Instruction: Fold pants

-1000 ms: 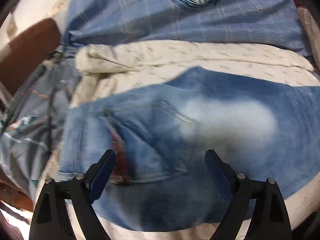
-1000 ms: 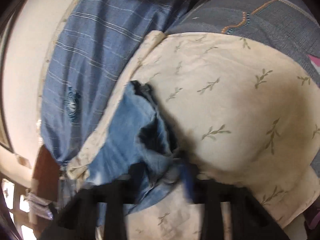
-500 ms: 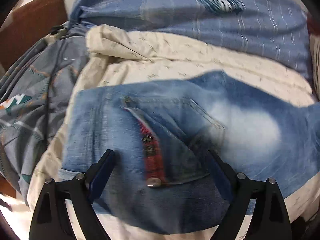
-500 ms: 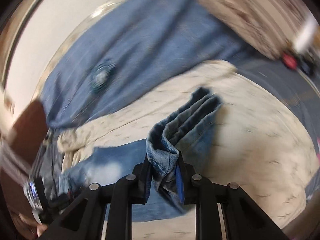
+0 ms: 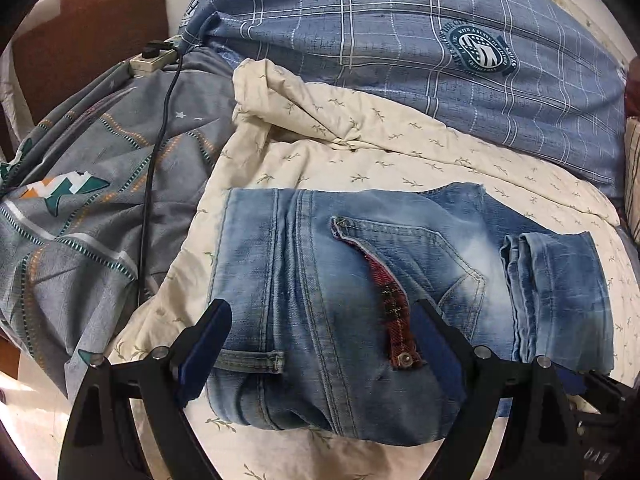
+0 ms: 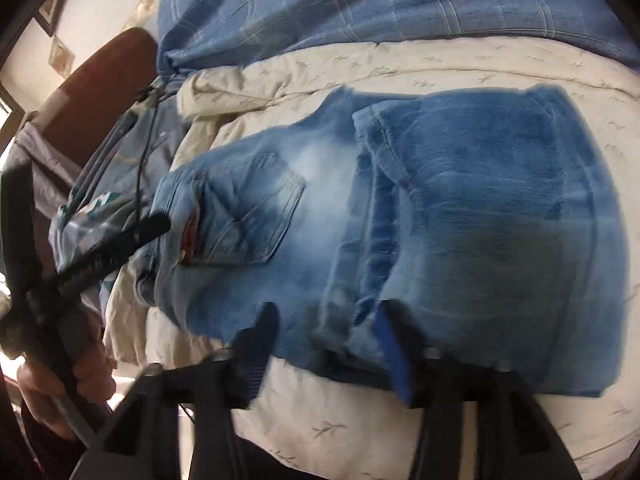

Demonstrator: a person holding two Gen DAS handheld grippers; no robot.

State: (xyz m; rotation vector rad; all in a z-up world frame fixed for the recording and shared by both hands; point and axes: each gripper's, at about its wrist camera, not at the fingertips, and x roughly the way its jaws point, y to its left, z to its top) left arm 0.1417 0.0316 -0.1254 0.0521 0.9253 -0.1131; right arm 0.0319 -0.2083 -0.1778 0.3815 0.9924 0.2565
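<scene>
Light blue jeans point(image 5: 352, 280) lie on a cream leaf-print quilt point(image 5: 360, 152). The waist and back pocket with a red plaid flap point(image 5: 394, 292) face me. The leg cuffs point(image 5: 556, 280) lie folded over onto the seat at the right. My left gripper point(image 5: 320, 332) is open and empty above the waistband. In the right wrist view the jeans point(image 6: 400, 220) show with the folded leg point(image 6: 500, 208) on top. My right gripper point(image 6: 328, 344) is open over the cuff edge, holding nothing. The left gripper also shows in the right wrist view point(image 6: 120, 240).
A blue plaid pillow point(image 5: 420, 40) lies behind the quilt. A grey patterned blanket point(image 5: 92, 200) lies at the left with a black cable point(image 5: 156, 140) and a power strip point(image 5: 152, 60). A brown headboard point(image 5: 80, 28) stands at the far left.
My right gripper carried the leg cuffs over onto the seat of the jeans and opened, letting them go. The left gripper drew back a little, staying open.
</scene>
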